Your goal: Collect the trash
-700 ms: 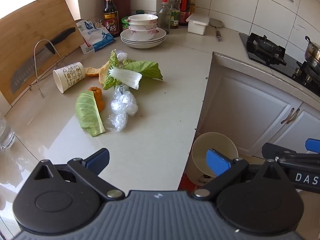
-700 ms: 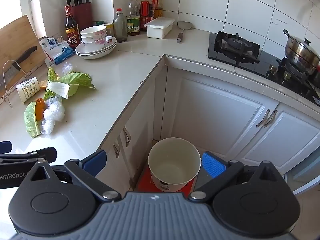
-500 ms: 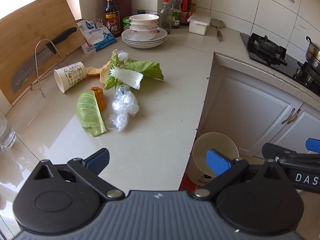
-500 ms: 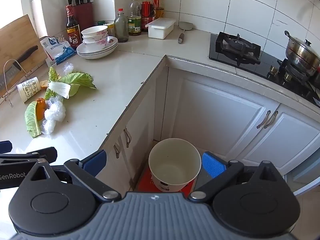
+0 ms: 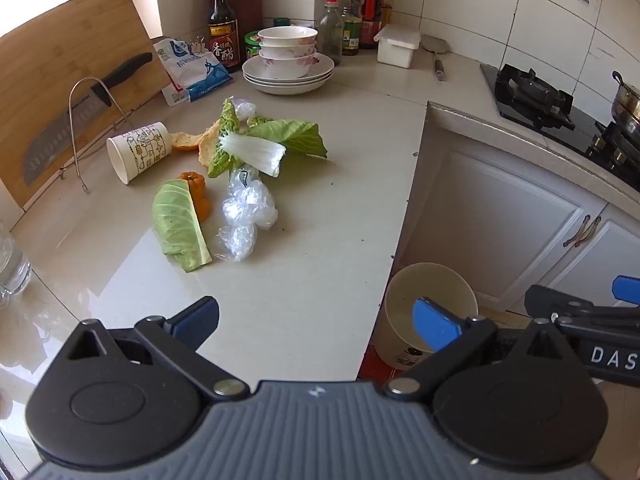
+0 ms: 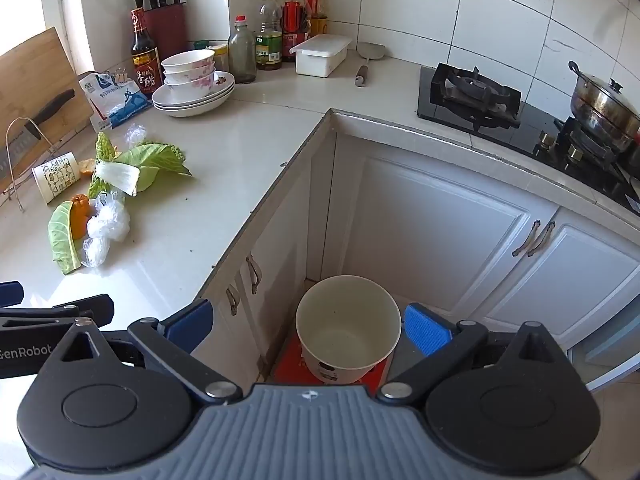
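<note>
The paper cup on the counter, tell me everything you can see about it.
The paper cup is white with a line-drawn pattern in dark and yellowish ink. It lies on its side on the pale countertop, open mouth toward the camera and seemingly empty. Its base points at a piece of orange peel, touching or nearly so. A wire rack stands just left of it. Neither gripper is near.

Green cabbage leaf (image 5: 178, 224); blue-padded tongs (image 5: 316, 322)

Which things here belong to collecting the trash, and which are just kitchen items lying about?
Belongs to the job: paper cup, cabbage leaves, orange peel, crumpled plastic wrap, bin.

Just lying about: stacked bowls, knife, sauce bottles, pot.
</note>
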